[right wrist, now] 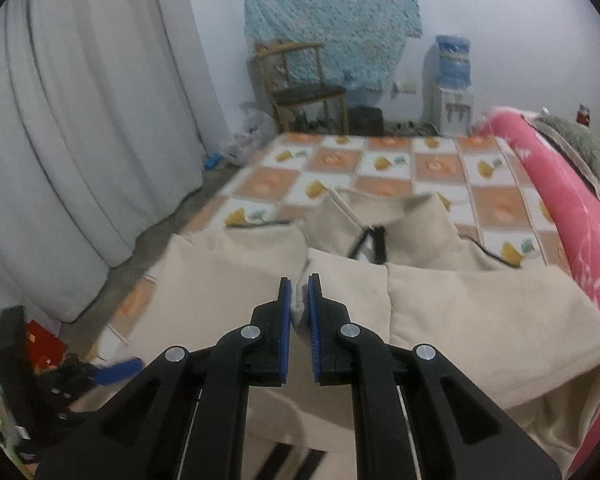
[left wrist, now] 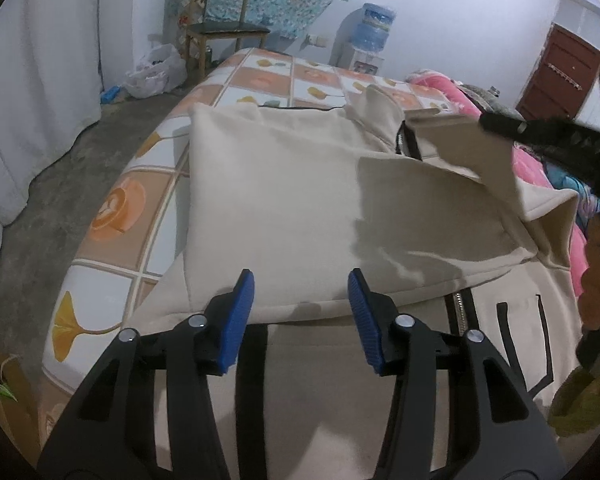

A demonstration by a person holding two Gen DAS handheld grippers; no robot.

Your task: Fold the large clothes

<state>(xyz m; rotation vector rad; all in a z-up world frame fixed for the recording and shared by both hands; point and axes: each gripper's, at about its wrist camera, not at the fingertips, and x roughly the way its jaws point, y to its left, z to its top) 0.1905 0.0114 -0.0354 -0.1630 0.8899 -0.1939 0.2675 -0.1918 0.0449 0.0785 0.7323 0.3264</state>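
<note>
White walls and a grey curtain (right wrist: 80,152) frame a bed (left wrist: 112,216) with a tiled orange-and-white cover, and on that cover lies the beige jacket (left wrist: 284,208), collar toward the far chair (right wrist: 304,80). Its left side is already folded over the middle. The right gripper (right wrist: 299,300) has its jaws clenched on a fold of the jacket, apparently the right sleeve or front panel, and carries it over the body just this side of the collar (right wrist: 380,220); in the left wrist view that lifted flap hangs above the jacket and casts a shadow on it. The left gripper (left wrist: 301,300) hovers at the near edge of the folded part, jaws released and grasping nothing.

To do this step well, the right gripper probably needs to bring the flap across until its edge meets the fold already laid, keeping the cloth taut so no crease is trapped beneath. The left gripper could press the near hem to stop the body sliding on the cover. Releasing low, close to the jacket, should keep the flap from springing back.
</note>
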